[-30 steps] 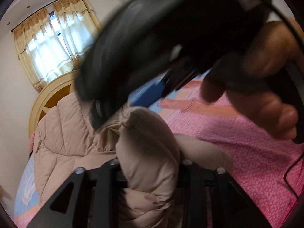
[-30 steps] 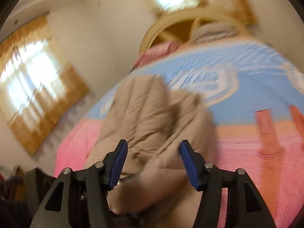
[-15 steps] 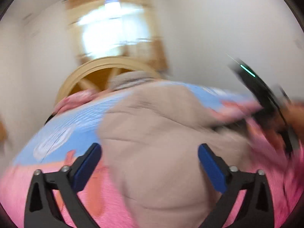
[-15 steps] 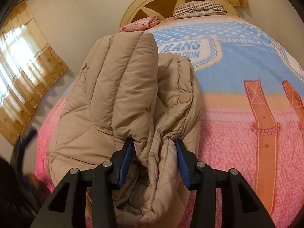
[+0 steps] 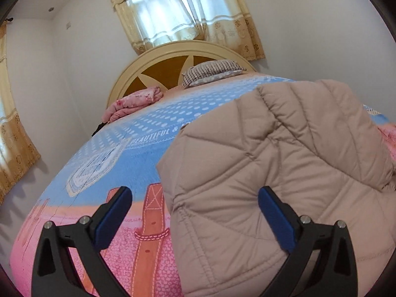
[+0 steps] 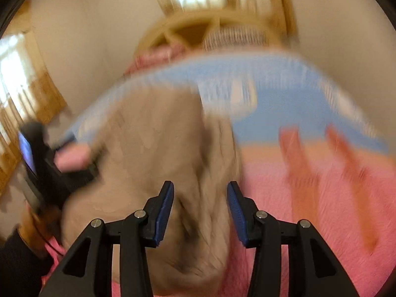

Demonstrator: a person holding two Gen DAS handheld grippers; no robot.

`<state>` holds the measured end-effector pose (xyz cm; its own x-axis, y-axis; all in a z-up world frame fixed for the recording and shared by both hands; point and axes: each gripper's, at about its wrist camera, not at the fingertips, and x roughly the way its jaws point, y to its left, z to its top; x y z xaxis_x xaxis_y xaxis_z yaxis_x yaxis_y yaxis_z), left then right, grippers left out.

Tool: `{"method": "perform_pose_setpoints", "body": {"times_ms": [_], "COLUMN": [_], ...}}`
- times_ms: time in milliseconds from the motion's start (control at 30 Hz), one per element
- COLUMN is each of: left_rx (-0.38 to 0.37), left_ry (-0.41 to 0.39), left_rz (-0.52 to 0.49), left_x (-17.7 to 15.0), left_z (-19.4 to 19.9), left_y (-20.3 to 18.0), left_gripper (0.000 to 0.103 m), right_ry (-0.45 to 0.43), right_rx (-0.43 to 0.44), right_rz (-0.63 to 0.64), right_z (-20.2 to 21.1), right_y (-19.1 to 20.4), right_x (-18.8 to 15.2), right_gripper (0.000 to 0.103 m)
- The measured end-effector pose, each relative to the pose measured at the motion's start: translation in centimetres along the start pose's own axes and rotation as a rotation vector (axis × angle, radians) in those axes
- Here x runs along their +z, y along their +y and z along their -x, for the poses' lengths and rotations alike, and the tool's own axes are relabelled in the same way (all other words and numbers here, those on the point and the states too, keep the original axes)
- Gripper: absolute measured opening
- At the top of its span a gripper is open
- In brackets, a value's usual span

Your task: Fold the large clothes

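A beige quilted puffer jacket point(image 5: 284, 173) lies folded on the bed. In the left wrist view my left gripper point(image 5: 194, 220) is wide open over the jacket's near left edge and holds nothing. In the blurred right wrist view the jacket point(image 6: 153, 153) lies in front of my right gripper point(image 6: 200, 212), whose jaws stand apart around a bunched fold without pinching it. The left gripper's body and the hand holding it show at the left of that view point(image 6: 42, 163).
The bed has a pink and blue bedspread point(image 5: 118, 163) with brown strap prints. A striped pillow point(image 5: 212, 71) and a folded pink blanket point(image 5: 133, 104) lie by the cream headboard point(image 5: 173, 61). Curtained windows point(image 5: 178, 12) are behind and to the left.
My left gripper let go of the jacket, opened wide and drew back to the jacket's edge. My right gripper opened a little and is pulling back fast, blurring its view.
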<state>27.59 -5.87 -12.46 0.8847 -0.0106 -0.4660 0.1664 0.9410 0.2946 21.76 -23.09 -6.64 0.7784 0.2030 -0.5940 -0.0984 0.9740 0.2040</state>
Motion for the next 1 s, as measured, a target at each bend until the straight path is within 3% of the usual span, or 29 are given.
{"method": "perform_pose_setpoints", "body": {"times_ms": [67, 167, 267, 333, 367, 500, 1000], "left_rx": [-0.007, -0.009, -0.018, -0.016, 0.022, 0.102, 0.032], "left_ry": [0.008, 0.004, -0.022, 0.003, 0.041, 0.185, 0.25], "left_rz": [0.0, -0.004, 0.105, 0.172, 0.184, 0.147, 0.239], "left_x": [0.2, 1.7, 4.1, 5.1, 5.7, 4.2, 1.3], "left_z": [-0.6, -0.9, -1.1, -2.1, -3.3, -8.3, -11.1], "left_y": [0.5, 1.2, 2.2, 2.6, 2.2, -0.3, -0.8], "left_gripper": [0.103, 0.103, 0.103, 0.103, 0.103, 0.103, 0.103], "right_ry": [-0.042, -0.003, 0.068, 0.092, 0.089, 0.086, 0.093], "right_rx": [0.075, 0.104, 0.056, 0.023, 0.014, 0.008, 0.017], "right_rz": [0.024, 0.065, 0.085, 0.046, 0.022, -0.039, -0.049], "right_z": [0.3, -3.3, -7.4, -9.0, -9.3, -10.3, -13.3], "right_y": [2.0, 3.5, 3.2, 1.8, 1.0, -1.1, -2.3], "right_x": [2.4, 4.4, 3.9, 2.5, 1.8, -0.2, -1.9], "right_gripper": [0.046, 0.046, 0.046, 0.046, 0.046, 0.046, 0.046]}}
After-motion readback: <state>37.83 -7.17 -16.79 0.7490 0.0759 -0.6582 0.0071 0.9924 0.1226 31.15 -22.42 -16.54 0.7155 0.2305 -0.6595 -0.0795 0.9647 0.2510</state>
